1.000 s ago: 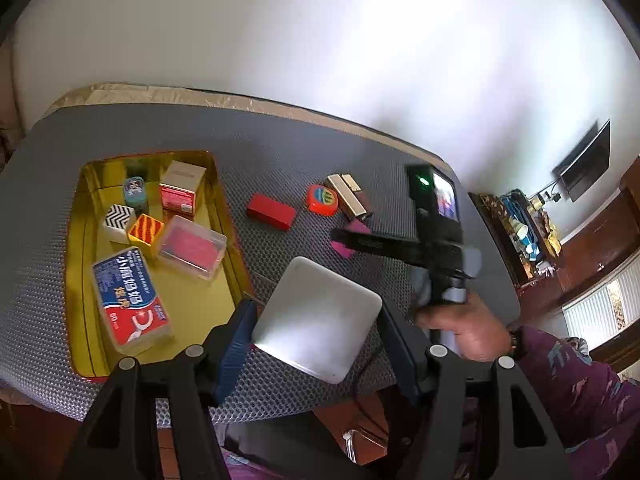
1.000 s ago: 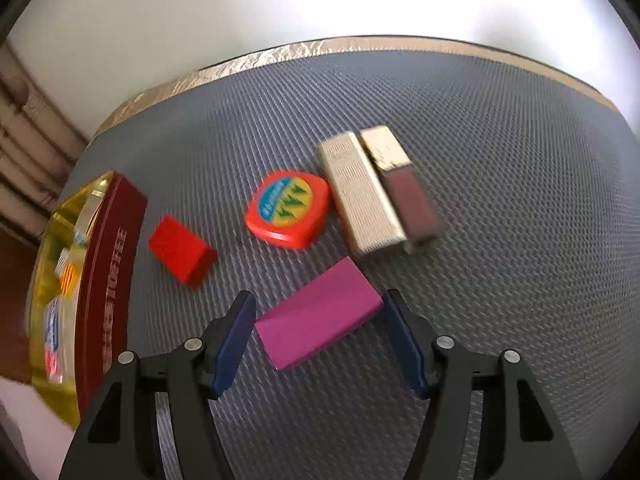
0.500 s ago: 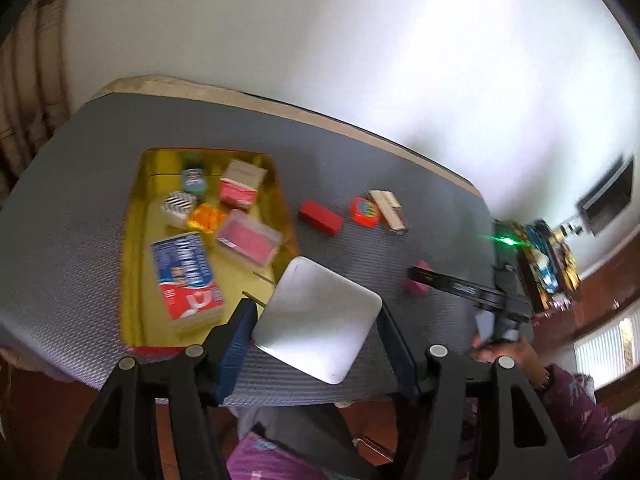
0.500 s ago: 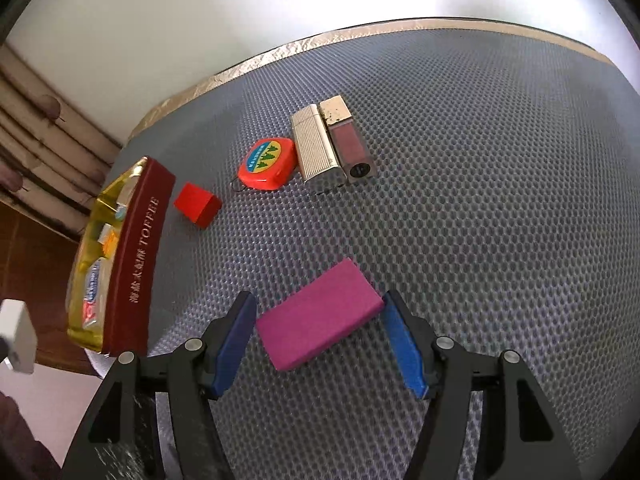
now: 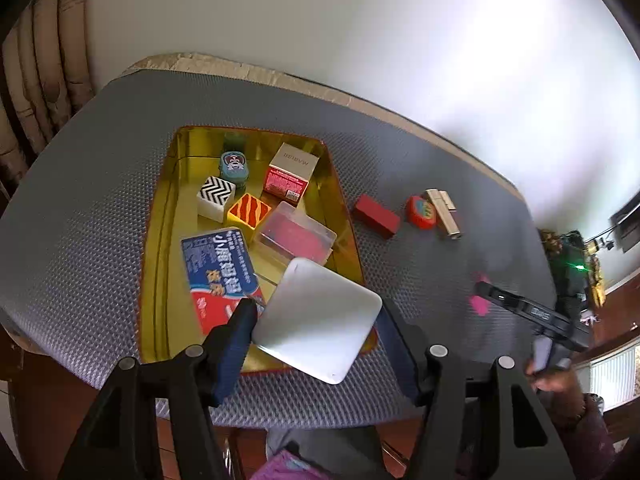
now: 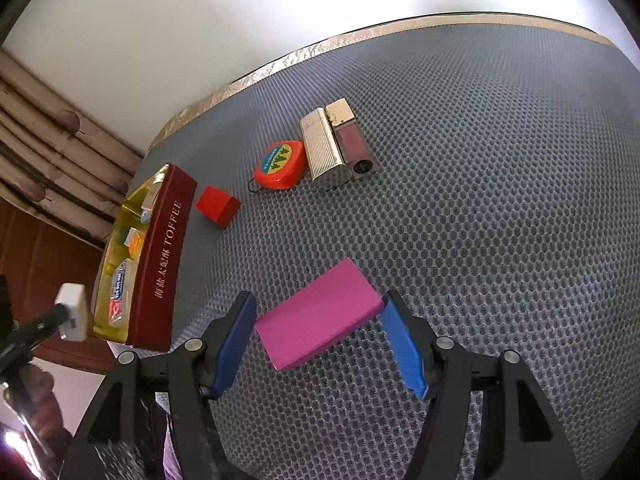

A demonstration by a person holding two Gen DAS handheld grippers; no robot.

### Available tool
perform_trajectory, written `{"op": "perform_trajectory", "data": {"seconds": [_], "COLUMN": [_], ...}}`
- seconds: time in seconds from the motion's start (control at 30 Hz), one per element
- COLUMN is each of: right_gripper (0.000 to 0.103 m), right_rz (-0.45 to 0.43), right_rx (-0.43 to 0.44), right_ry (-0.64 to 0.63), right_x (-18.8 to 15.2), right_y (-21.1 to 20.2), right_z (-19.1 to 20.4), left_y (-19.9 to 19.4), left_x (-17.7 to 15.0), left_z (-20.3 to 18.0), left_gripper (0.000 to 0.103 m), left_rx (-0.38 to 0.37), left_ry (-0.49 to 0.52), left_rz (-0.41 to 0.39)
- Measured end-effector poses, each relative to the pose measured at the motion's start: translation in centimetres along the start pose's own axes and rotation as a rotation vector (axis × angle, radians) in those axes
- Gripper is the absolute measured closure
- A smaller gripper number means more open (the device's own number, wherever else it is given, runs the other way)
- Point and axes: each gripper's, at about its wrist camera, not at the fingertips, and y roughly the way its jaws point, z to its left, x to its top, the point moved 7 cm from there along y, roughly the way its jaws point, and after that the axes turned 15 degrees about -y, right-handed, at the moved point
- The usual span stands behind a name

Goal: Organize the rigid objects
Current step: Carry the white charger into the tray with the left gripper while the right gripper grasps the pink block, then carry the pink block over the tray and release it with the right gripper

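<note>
My left gripper (image 5: 316, 322) is shut on a flat white square box (image 5: 318, 320), held in the air over the near right corner of the gold tin tray (image 5: 160, 240). The tray holds several small boxes, among them a blue and red packet (image 5: 218, 276). My right gripper (image 6: 318, 314) is shut on a magenta block (image 6: 318, 314), lifted above the grey mat. On the mat lie a red block (image 6: 218, 210), a round red tape measure (image 6: 280, 164), a ribbed silver case (image 6: 322, 154) and a dark red bottle (image 6: 354, 148).
The tray's red side wall (image 6: 166, 256), lettered TOFFEE, stands at the mat's left in the right wrist view. A curtain (image 5: 36, 80) hangs at the far left. A person's hand and sleeve (image 5: 568, 396) hold the right gripper beyond the table's near right edge.
The left gripper has carried the white box leftward, from over the mat to over the tray's near corner. The right gripper has lifted the magenta block and pulled back from the other objects.
</note>
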Motion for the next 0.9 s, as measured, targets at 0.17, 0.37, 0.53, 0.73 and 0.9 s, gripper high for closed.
{"op": "perform_trajectory", "data": {"seconds": [0.17,0.37,0.53,0.73,0.9], "right_gripper": [0.041,0.041,0.041,0.041,0.041], "right_rz": [-0.007,-0.002,0.004,0.002,-0.009], "right_rx": [0.001,0.011,0.014,0.016,0.027], "right_ry": [0.005,0.01,0.013,0.009,-0.025], "right_x": [0.3,0.4,0.3,0.3,1.2], "right_y": [-0.7,-0.7,0.0,0.2,-0.3], "right_z": [-0.5,-0.6,0.3,1.2,2.7], "left_y": [2.3,4.1,4.3,1.4,-1.5], "left_x": [0.7,0.6,0.8,1.7,1.1], "left_z": [-0.7,-0.5,-0.2,-0.4,1.2], "left_gripper": [0.04,0.039,0.039,0.039,0.039], "left_rx": [0.009,0.068,0.07,0.038,0.124], "left_ry": [0.003,0.018,0.014,0.003,-0.035], "left_rz": [0.019,0.021,0.0,-0.086,-0.187]}}
